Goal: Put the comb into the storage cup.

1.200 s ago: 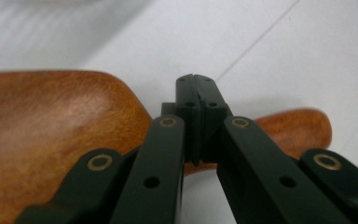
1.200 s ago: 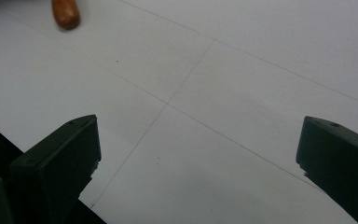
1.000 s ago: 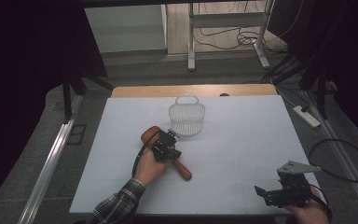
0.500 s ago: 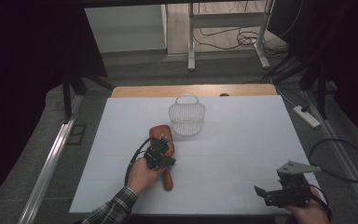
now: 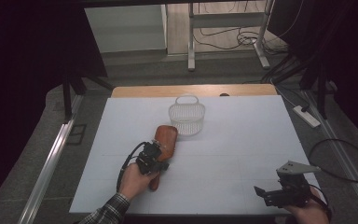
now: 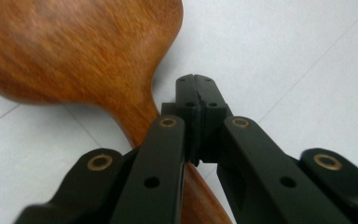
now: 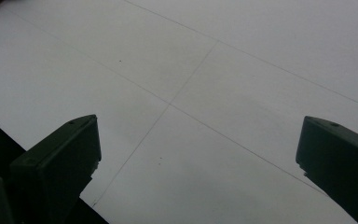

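Taking the wooden spoon (image 5: 162, 145) as my landmark: nearest me, well to its right at the near edge of the white bench (image 5: 242, 140), my right gripper (image 7: 198, 154) rests with its jaws spread wide and nothing between them, pointing left across bare bench. My left gripper (image 5: 152, 157) sits directly over the spoon's handle; its jaws are pressed fully together, tip against tip, and the handle runs underneath them rather than between them, so I hold nothing. The spoon lies flat on the bench left of centre, handle toward me, its broad bowl (image 6: 74, 46) pointing away. Just beyond the bowl, touching or nearly touching it, stands a white wire basket (image 5: 187, 115), upright near the far edge
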Demonstrator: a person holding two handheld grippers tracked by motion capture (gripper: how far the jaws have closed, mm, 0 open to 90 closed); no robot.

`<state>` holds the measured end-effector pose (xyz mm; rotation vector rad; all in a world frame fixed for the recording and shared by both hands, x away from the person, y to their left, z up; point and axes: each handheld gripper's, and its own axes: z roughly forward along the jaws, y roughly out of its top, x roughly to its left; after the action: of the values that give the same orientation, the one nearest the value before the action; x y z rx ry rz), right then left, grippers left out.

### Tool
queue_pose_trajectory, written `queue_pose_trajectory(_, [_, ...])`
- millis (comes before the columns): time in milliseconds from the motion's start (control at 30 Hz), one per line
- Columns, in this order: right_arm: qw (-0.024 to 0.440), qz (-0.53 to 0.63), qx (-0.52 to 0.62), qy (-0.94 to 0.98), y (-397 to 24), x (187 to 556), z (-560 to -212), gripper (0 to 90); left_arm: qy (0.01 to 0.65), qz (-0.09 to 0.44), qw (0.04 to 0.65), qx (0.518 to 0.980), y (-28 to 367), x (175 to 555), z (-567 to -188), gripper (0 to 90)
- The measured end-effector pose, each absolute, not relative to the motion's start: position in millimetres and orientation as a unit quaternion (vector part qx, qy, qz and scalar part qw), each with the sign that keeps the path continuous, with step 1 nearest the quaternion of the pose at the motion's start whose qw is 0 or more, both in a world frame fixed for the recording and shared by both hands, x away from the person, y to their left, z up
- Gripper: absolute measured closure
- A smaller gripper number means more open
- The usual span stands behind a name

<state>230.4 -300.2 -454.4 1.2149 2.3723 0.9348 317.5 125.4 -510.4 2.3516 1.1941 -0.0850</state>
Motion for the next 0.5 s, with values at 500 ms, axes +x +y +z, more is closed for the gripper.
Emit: queue_pose_trajectory(500, [0.158,0.327,0.423,0.830,-299.8,230.2,-454.3,0.0,0.449,-0.025,0.234,0.862,145.8,303.2,-512.6,89.0])
